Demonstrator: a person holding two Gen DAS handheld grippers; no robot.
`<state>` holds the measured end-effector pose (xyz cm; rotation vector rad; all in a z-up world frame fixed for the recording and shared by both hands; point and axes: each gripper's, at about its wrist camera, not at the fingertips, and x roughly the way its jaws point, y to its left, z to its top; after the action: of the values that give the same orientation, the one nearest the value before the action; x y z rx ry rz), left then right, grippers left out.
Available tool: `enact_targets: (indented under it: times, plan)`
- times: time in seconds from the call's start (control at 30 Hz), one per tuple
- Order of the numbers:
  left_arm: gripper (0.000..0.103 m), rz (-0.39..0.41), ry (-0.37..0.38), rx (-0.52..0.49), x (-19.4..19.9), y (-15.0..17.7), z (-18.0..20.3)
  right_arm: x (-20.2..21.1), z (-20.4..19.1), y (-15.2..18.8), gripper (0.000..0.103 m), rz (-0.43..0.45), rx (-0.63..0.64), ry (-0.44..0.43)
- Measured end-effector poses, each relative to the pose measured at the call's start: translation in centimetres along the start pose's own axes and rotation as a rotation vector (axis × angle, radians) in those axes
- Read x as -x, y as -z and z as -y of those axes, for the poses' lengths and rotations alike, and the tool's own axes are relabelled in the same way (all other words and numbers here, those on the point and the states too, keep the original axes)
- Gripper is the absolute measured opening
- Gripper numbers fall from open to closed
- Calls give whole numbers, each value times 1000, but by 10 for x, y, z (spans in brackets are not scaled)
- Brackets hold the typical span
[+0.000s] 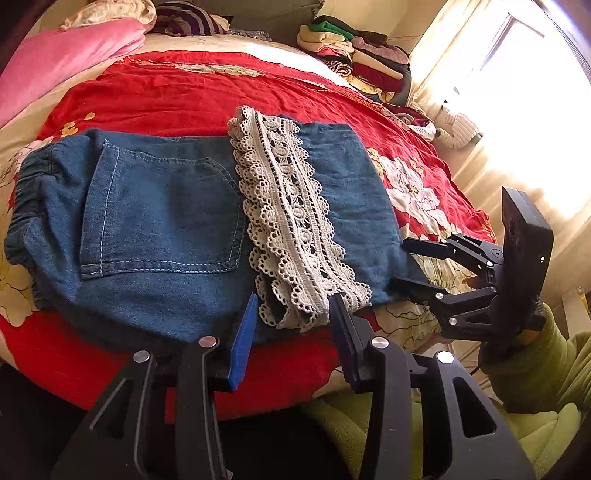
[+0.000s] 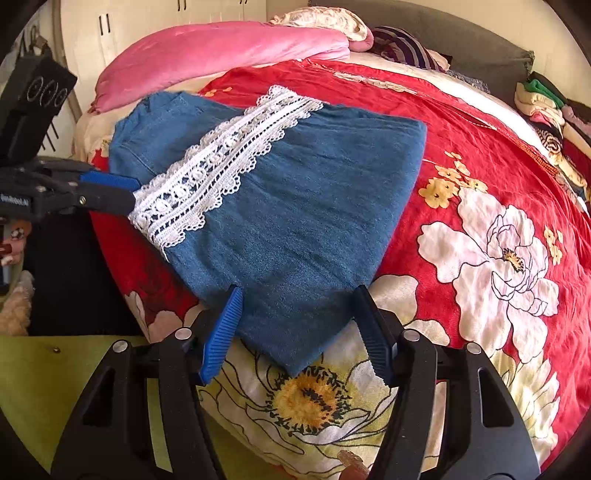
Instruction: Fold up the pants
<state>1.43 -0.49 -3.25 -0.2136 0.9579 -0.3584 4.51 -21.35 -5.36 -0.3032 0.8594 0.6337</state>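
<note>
We see a bed [image 2: 480,122] spread with a red flowered cover, a pink quilt [image 2: 221,48] heaped at its far end. Strong daylight pours through a curtained window [image 1: 509,74] on the right, beside stacked clothes [image 1: 354,55]; pale cupboard doors [image 2: 147,14] stand far left.
</note>
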Motion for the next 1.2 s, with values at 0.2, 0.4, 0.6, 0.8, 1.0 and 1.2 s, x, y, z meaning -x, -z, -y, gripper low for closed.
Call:
enact_targets:
  times: [0.2,0.4,0.6,0.8,1.0,1.2]
  plan:
    - [49,20,-16,-6,6,-1,1,18,2,-5,61,55,-26,-29]
    - [59,49,-48,-12,18,-2,3,31,1,-13,74,105,-36,-26]
    - [73,85,-91,-5,32,-3,-1,41,0,-20,90,146,-52,8]
    - [88,117,-135,-4,45,-4,-5,51,2,-31,94,185,-63,21]
    - [95,136,-173,0,53,-4,-9,55,-3,-44,94,206,-59,15]
    - [98,156,-214,16,63,-2,-19,57,-11,-58,94,228,-43,2]
